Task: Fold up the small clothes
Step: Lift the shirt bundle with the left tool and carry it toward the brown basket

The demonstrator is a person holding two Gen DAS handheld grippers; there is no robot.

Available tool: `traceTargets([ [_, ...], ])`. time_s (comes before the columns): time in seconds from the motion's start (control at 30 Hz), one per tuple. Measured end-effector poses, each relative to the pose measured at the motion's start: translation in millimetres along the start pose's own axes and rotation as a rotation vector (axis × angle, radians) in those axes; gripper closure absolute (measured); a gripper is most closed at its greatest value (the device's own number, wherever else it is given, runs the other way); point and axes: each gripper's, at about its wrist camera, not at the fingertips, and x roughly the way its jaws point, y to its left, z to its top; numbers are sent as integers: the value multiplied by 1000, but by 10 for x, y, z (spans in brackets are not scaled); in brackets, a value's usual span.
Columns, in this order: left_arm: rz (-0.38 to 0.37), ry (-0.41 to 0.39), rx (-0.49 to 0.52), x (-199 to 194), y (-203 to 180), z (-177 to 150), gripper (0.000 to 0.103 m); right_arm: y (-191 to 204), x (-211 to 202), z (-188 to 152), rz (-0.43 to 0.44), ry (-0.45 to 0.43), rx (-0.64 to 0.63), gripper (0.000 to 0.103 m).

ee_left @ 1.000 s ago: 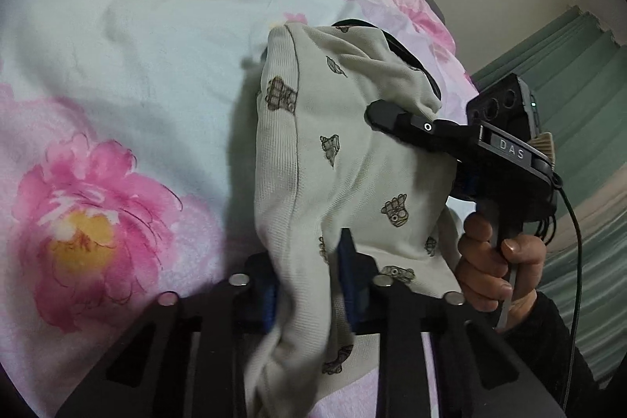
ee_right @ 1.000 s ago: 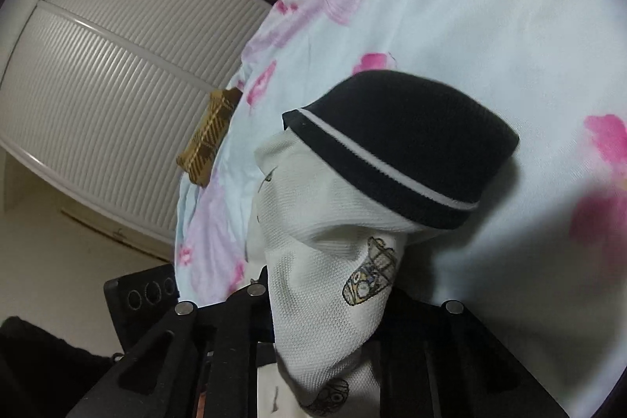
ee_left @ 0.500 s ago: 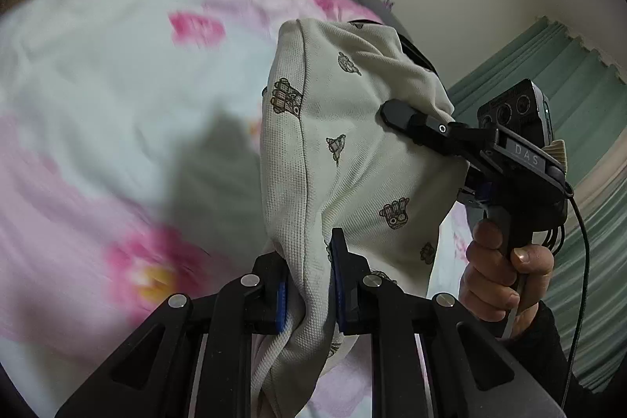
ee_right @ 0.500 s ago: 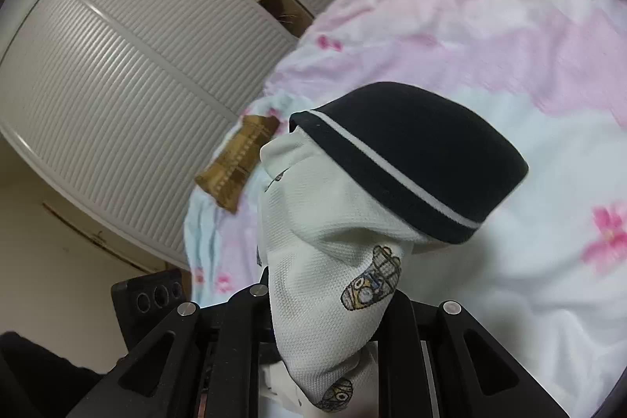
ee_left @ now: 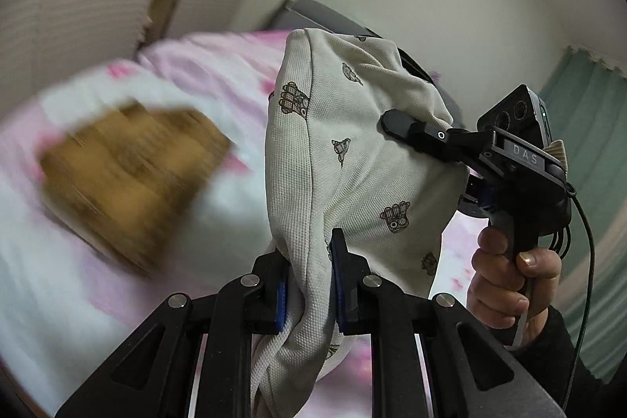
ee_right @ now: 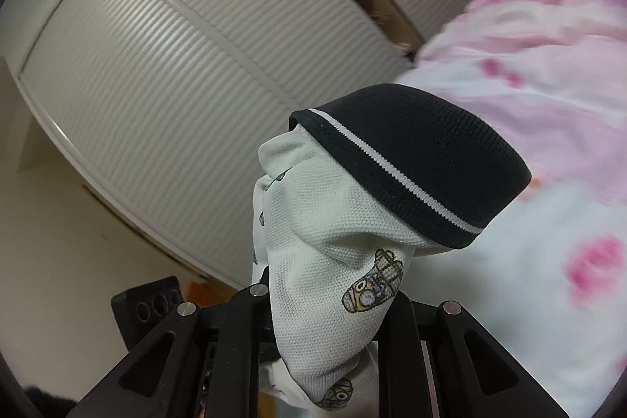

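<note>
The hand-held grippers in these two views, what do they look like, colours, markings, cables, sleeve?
The left hand-held gripper is matte black, with blue pads and silver pivot screws. The right hand-held gripper is black too, marked "DAS" in pale letters, topped by a boxy camera module with round lenses; thin black cables trail from it. The bare hand gripping its pistol-style handle wears a dark sleeve.
</note>
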Motion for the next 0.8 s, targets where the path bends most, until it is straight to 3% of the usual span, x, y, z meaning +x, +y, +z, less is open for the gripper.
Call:
traceTargets([
  [0.2,94,34,2,-116,832,654,84,-53,1031,272,74,-16,96,84],
  [0.43,138,183,-20,563,1676,800,83,-821,1921,183,-14,-11,293,83],
  [0.6,137,248,18,910,1797,627,79,-1277,2000,-13,-127,-21,360,81],
  [0.63,134,245,35,929,1784,623,76,-1332,1987,-29,-144,-21,358,73],
  [0.8,114,245,84,854,1691,648,71,-1312,1902,-35,-161,2,301,63],
])
